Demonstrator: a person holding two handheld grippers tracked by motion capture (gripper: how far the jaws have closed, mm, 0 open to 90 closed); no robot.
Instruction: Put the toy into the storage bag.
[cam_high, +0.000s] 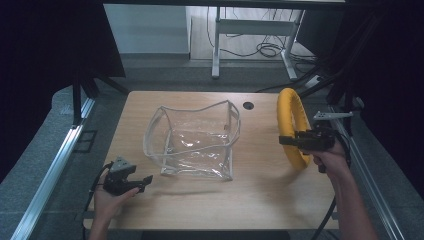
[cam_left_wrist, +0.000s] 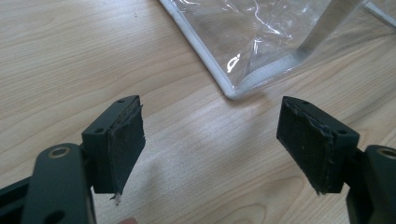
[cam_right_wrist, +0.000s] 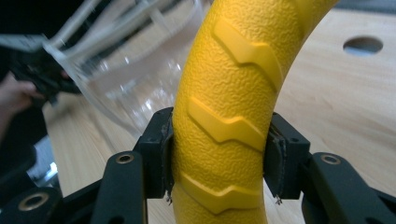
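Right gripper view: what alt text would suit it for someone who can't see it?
Two black jaws clamp a yellow ring with raised tread marks, held above a wooden table. A clear bag stands behind it at left.

Bare table (cam_high: 200, 200) before the left gripper (cam_high: 142, 181), clear bag (cam_high: 192, 142) blocking mid-table beyond.

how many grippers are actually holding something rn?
1. The right gripper is clamped on the yellow ring at the table's right side. The left gripper is open over bare wood near the clear bag.
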